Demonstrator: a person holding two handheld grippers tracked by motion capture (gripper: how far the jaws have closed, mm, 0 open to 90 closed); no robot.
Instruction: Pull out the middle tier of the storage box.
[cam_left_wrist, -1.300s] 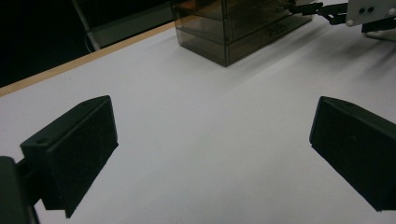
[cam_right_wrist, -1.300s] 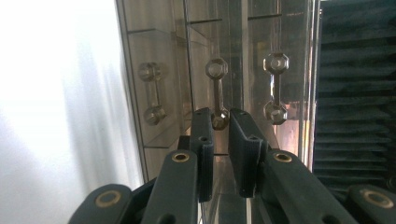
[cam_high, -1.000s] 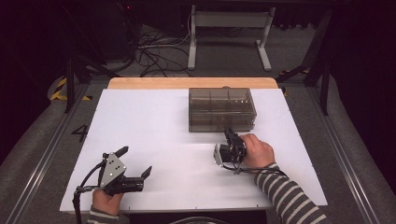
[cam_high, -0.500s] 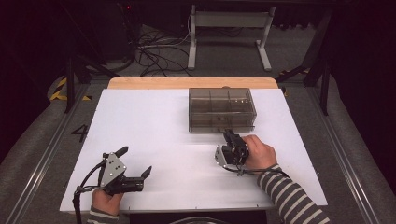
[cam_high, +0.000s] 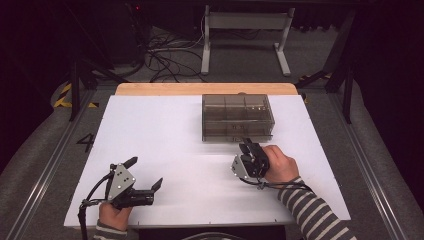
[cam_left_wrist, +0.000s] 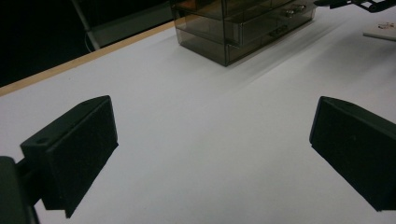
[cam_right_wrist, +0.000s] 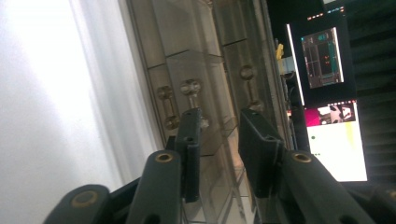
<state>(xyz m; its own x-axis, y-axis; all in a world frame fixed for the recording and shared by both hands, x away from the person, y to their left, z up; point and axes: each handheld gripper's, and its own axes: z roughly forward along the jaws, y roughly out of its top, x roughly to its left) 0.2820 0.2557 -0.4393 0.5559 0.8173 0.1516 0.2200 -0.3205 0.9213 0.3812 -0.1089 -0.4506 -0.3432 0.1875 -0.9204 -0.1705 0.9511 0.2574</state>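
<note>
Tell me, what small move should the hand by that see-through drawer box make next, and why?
Probably ease the right claw a little further forward onto a knob of the drawer box. Its jaws stand apart and point at the box's front, with the knobs just beyond the tips and nothing yet between them. The left claw rests open, far off.

Jaws spread wide; drawer box (cam_left_wrist: 243, 25) beyond.

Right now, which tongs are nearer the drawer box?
Right. The right tongs sit just in front of the drawer box, pointed at its knobs. The left tongs are far off, near the table's front-left edge.
</note>
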